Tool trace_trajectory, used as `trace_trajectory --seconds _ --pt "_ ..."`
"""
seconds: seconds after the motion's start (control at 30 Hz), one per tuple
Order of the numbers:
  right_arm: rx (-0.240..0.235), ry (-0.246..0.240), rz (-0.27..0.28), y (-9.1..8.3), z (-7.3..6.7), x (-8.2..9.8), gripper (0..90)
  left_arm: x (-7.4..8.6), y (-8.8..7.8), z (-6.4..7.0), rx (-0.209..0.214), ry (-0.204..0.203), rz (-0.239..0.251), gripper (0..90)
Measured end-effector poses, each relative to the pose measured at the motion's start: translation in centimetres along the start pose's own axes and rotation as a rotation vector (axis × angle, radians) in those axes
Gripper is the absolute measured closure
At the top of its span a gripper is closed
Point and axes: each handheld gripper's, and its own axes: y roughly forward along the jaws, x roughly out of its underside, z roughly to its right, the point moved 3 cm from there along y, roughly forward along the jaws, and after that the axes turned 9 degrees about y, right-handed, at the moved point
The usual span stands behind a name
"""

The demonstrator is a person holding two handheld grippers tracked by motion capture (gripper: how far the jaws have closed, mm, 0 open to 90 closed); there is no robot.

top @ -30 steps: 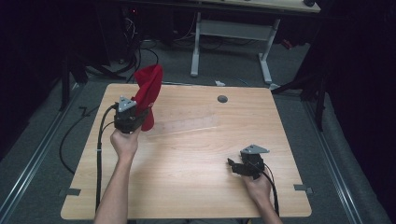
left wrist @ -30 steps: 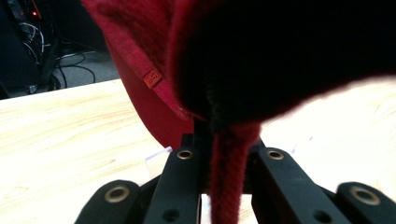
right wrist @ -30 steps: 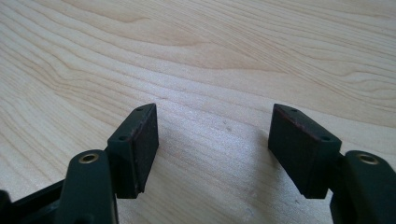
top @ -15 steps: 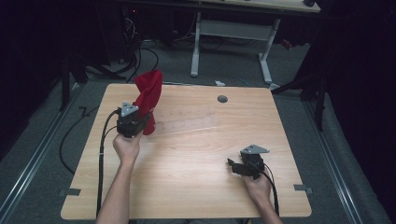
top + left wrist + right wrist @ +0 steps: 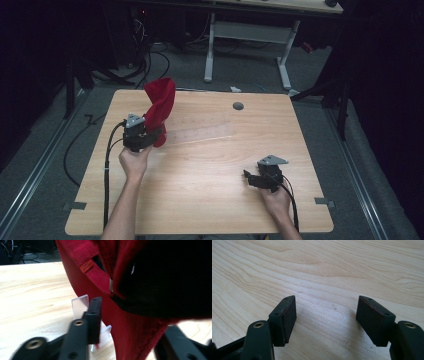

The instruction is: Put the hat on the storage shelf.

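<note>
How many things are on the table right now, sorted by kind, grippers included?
Red cap: 1
Clear plastic stand under the cap: 1
Grippers: 2, the left gripper at the cap, the right gripper over bare wood
Total: 4

Light wood tabletop (image 5: 210, 180) with rounded corners, and a small dark round grommet (image 5: 238, 106) near its far edge. A clear plastic strip (image 5: 200, 133) lies flat across the middle. Grey carpet floor (image 5: 45, 150) all around, with black cables (image 5: 150, 60) snaking behind the far-left corner. A second desk stands further back, its white legs (image 5: 210, 50) joined by a crossbar. Bits of tape (image 5: 74, 205) on the floor at the near corners.
</note>
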Motion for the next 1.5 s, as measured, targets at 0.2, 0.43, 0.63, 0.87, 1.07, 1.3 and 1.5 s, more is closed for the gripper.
trace_trajectory --seconds 0.2,0.43,0.63,0.87,1.07,1.3,1.5 --pt "0.0 0.0 0.0 0.0 0.0 0.0 32.7 0.1 -0.3 0.0 -0.009 0.023 -0.007 45.6" --pt "0.0 0.0 0.0 0.0 0.0 0.0 32.7 0.0 -0.7 0.0 -0.005 0.035 0.008 39.4" --pt "0.0 0.0 0.0 0.0 0.0 0.0 32.6 0.0 -1.4 0.5 0.013 0.051 -0.001 37.6" --pt "0.0 0.0 0.0 0.0 0.0 0.0 32.6 -0.4 -2.2 1.0 0.024 0.056 -0.001 35.0" --pt "0.0 0.0 0.0 0.0 0.0 0.0 32.5 -0.4 -2.8 1.2 0.026 0.071 -0.011 34.6" --pt "-0.001 -0.003 0.0 0.0 0.0 0.0 32.5 -0.6 -3.4 1.3 0.017 0.059 -0.01 35.0" --pt "-0.001 -0.003 0.0 0.0 0.0 0.0 32.5 -0.8 -3.9 1.7 0.015 0.062 -0.004 35.0"
